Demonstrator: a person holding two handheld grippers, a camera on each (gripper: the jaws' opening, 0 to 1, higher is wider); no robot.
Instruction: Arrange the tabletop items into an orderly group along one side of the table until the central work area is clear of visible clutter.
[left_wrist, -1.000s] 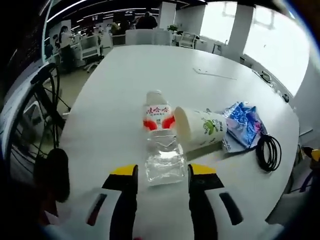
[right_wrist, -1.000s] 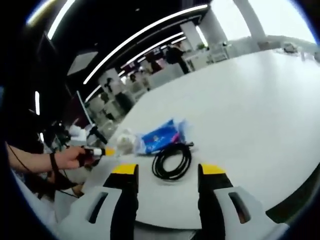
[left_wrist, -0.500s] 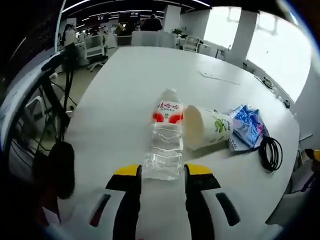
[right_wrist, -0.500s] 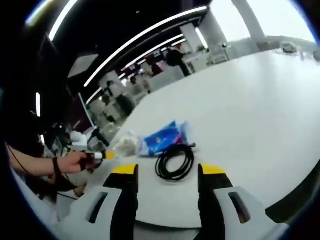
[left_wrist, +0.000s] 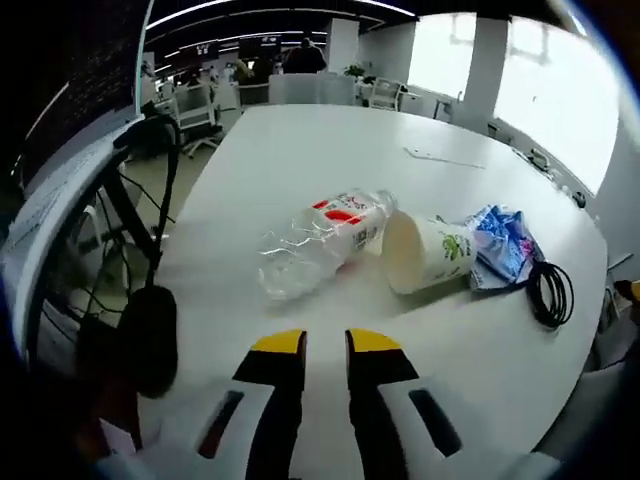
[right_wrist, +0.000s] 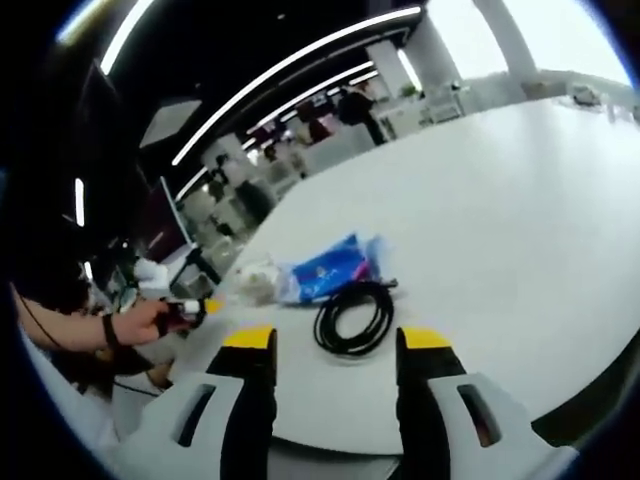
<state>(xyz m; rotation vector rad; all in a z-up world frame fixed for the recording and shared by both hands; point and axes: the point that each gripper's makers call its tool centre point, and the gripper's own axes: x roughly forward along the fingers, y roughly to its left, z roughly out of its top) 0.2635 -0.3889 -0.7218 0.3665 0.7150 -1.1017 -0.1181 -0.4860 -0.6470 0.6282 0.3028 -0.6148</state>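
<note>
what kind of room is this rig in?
Likely an open-plan office: a large white meeting table, office chairs and desks behind it, long ceiling strip lights, big windows.

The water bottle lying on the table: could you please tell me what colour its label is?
The water bottle's label is red and white, clearest in the left gripper view.

The bench was plain white. A clear bottle wore a red and white label. The paper cup was white with green print, the packet blue and white, the coiled cable black. Both tongs had yellow tips.
</note>
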